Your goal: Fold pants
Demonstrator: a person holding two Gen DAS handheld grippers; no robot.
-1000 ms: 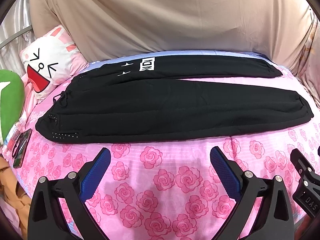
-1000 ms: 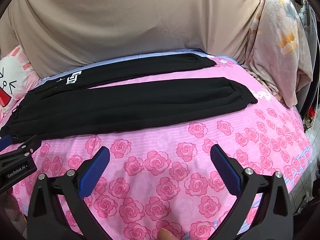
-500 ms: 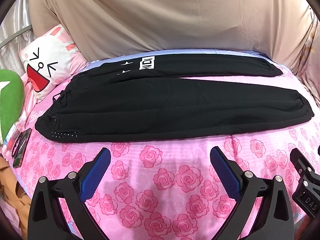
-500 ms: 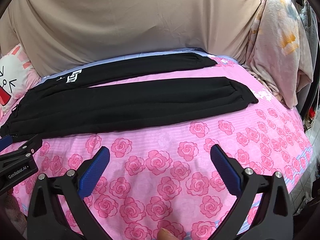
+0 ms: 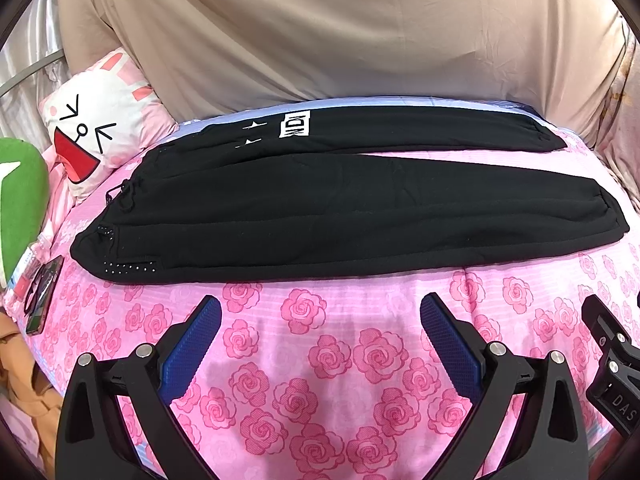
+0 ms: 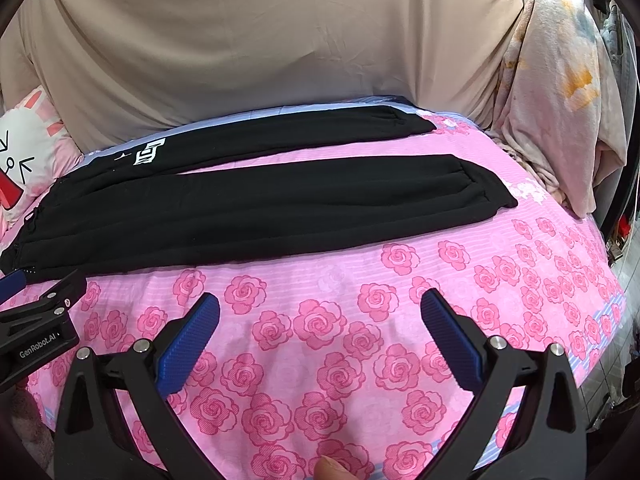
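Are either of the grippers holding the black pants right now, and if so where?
Nothing is held. The left gripper and right gripper are both open above the pink bedspread, short of the pants.

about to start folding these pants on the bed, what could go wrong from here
1. The black pants lie on a soft pink bedspread; an open left gripper could pinch bedding too.
2. The drawstring could snag.
3. The far leg sits by the back edge and could slip.

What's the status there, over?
Left gripper open, empty, short of the pants. Right gripper open, empty. Black pants flat on pink bedspread, unfolded. Nothing blocking.
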